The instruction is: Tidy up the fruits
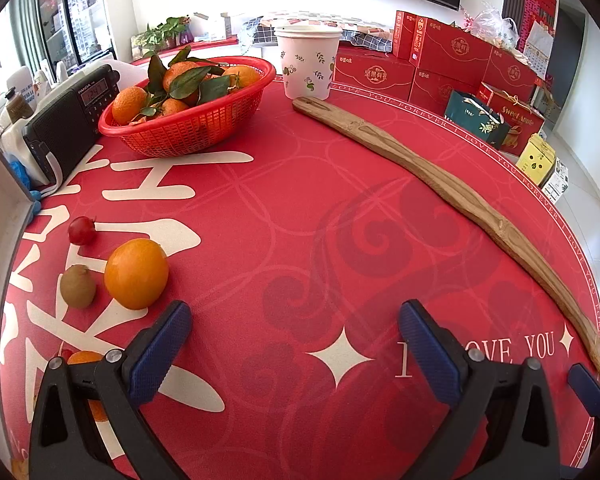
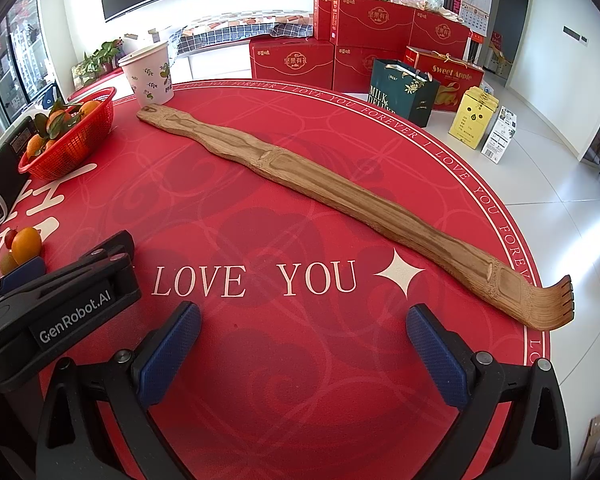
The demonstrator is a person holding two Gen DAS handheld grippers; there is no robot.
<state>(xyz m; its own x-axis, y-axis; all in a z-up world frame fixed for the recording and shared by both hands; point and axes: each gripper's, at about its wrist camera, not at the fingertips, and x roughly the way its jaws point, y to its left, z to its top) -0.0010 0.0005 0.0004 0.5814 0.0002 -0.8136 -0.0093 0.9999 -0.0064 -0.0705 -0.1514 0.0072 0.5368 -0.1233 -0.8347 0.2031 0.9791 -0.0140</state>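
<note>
Both views are taken from low over the near edge of the red counter point(image 1: 300, 208), looking forward along blue-padded fingers point(image 1: 160, 356) toward the far edge. The left wrist view is set nearer the left edge, close to the loose fruit. The right wrist view is set further right. The red basket point(image 2: 70, 144), paper cup point(image 2: 150, 76) and wooden back scratcher point(image 2: 340, 204) are shared by both.

Kiwi point(image 1: 77, 286) left of orange point(image 1: 136, 273), touching.
</note>
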